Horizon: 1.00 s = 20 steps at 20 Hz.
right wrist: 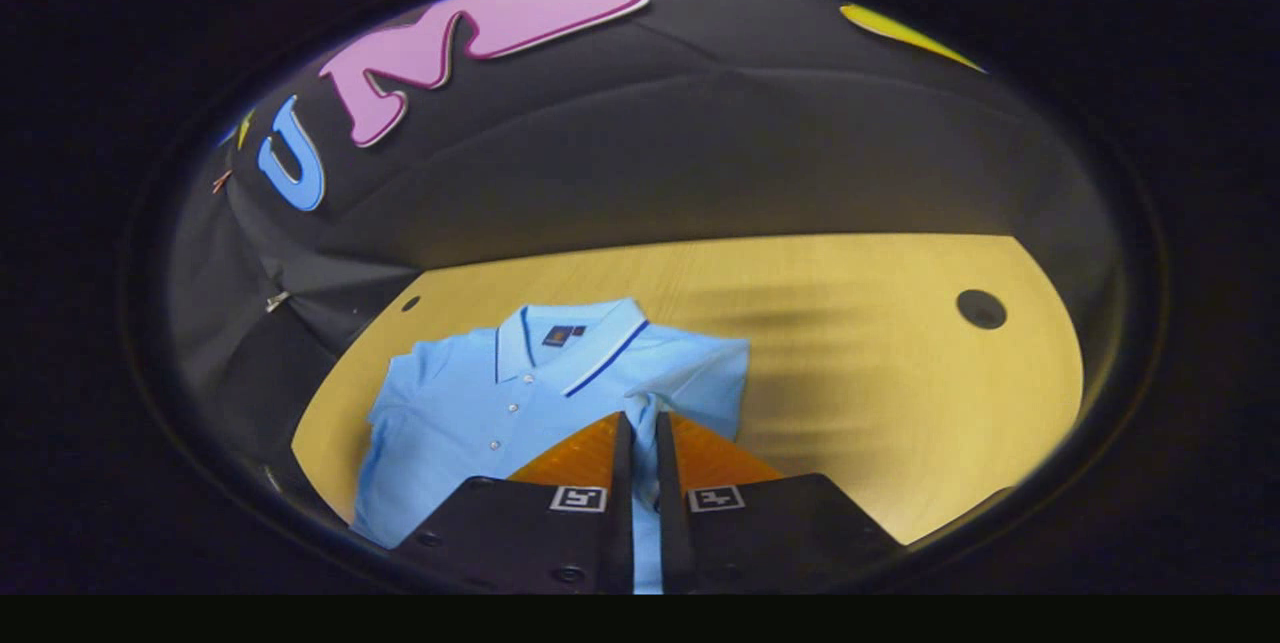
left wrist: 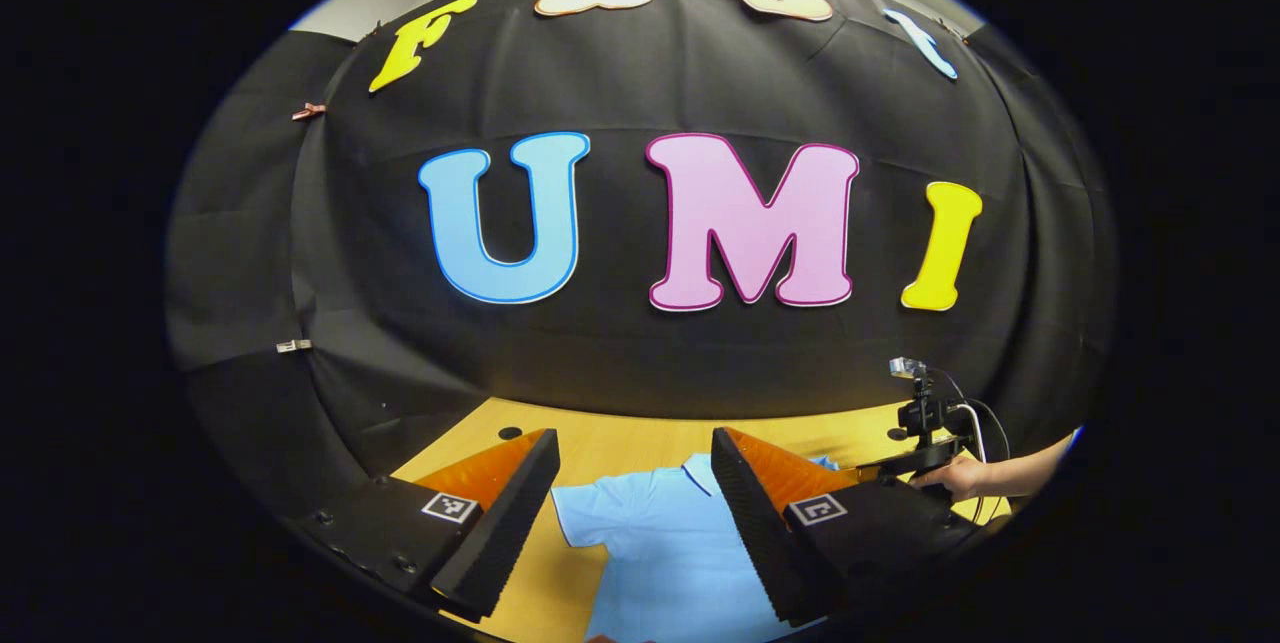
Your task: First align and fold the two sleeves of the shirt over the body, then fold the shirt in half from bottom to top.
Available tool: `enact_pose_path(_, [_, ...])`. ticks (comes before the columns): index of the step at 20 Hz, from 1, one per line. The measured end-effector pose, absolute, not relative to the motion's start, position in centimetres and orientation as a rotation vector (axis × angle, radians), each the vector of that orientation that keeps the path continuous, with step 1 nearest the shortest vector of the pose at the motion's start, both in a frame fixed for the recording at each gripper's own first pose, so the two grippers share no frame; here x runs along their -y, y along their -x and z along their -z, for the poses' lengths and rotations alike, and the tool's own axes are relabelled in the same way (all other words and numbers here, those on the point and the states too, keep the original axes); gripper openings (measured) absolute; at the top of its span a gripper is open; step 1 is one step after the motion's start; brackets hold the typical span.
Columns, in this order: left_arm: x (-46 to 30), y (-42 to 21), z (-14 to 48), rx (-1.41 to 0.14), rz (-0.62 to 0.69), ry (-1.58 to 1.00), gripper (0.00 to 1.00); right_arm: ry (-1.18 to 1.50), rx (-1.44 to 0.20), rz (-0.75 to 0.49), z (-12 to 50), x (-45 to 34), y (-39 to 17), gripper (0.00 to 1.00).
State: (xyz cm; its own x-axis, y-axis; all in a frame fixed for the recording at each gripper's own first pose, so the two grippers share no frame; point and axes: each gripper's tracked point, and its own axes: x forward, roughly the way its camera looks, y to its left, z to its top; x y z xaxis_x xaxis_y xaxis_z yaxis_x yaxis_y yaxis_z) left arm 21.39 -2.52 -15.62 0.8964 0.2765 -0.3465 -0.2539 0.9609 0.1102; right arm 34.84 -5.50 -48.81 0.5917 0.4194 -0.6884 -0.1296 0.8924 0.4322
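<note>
A light blue polo shirt [right wrist: 480, 403] lies face up on the yellow table [right wrist: 860, 373], collar toward the booth wall. In the right gripper view, my right gripper [right wrist: 642, 419] is shut on the shirt's sleeve [right wrist: 655, 388], and a strip of blue cloth runs between both fingers. The sleeve is pulled up off the table, toward the body. In the left gripper view, my left gripper [left wrist: 634, 438] hangs open above the shirt [left wrist: 650, 543], holding nothing. A hand [left wrist: 960, 475] holds the right gripper at the shirt's far side.
Black cloth walls close the table at the back and sides. A round cable hole [right wrist: 980, 308] sits in the table's right part, and another hole [left wrist: 510, 433] near the back edge. Bare tabletop stretches to the right of the shirt.
</note>
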Motion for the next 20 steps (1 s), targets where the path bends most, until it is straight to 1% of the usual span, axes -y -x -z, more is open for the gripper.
enact_pose_path(1, [1.9,-21.0,16.3,-0.380,-0.280,-0.048,0.97,-0.343,-0.888,-0.325,49.4,5.1,-34.8,0.09])
enact_pose_path(3, [0.6,-20.3,17.7,-0.407,-0.273,-0.020,0.97,-0.347,-0.904,-0.332,49.6,4.0,-34.2,0.39])
enact_pose_path(4, [-0.2,-20.1,18.4,-0.421,-0.273,-0.019,0.97,-0.352,-0.907,-0.338,49.5,3.3,-33.9,0.30])
enact_pose_path(5, [-1.1,-19.8,19.2,-0.435,-0.275,-0.020,0.97,-0.353,-0.900,-0.351,49.2,2.7,-33.8,0.33])
enact_pose_path(6, [-2.0,-19.8,20.1,-0.448,-0.277,-0.020,0.97,-0.347,-0.898,-0.366,49.0,2.2,-33.7,0.31])
enact_pose_path(8, [-3.6,-20.2,21.8,-0.474,-0.276,-0.012,0.97,-0.321,-0.891,-0.389,48.0,1.8,-33.2,0.79])
enact_pose_path(9, [-4.3,-20.7,22.7,-0.482,-0.275,-0.006,0.97,-0.312,-0.885,-0.399,47.3,1.6,-32.8,0.88])
enact_pose_path(10, [-4.9,-21.4,23.6,-0.490,-0.271,0.003,0.97,-0.305,-0.872,-0.404,46.5,1.6,-32.6,0.82])
enact_pose_path(11, [-5.5,-22.3,24.6,-0.498,-0.265,0.014,0.97,-0.296,-0.856,-0.409,45.7,1.7,-32.3,0.94])
enact_pose_path(12, [-6.1,-23.3,25.9,-0.506,-0.255,0.022,0.97,-0.286,-0.845,-0.416,44.9,1.9,-31.9,0.96])
enact_pose_path(13, [-6.8,-24.3,27.2,-0.518,-0.245,0.023,0.97,-0.273,-0.836,-0.422,44.2,2.1,-31.5,0.96])
enact_pose_path(17, [-11.4,-26.9,34.2,-0.657,-0.284,0.028,0.98,-0.261,-0.816,-0.416,41.3,3.9,-29.6,0.97])
enact_pose_path(20, [-13.0,-29.1,38.0,-0.727,-0.298,0.098,0.98,-0.291,-0.804,-0.376,39.8,5.9,-28.1,0.97])
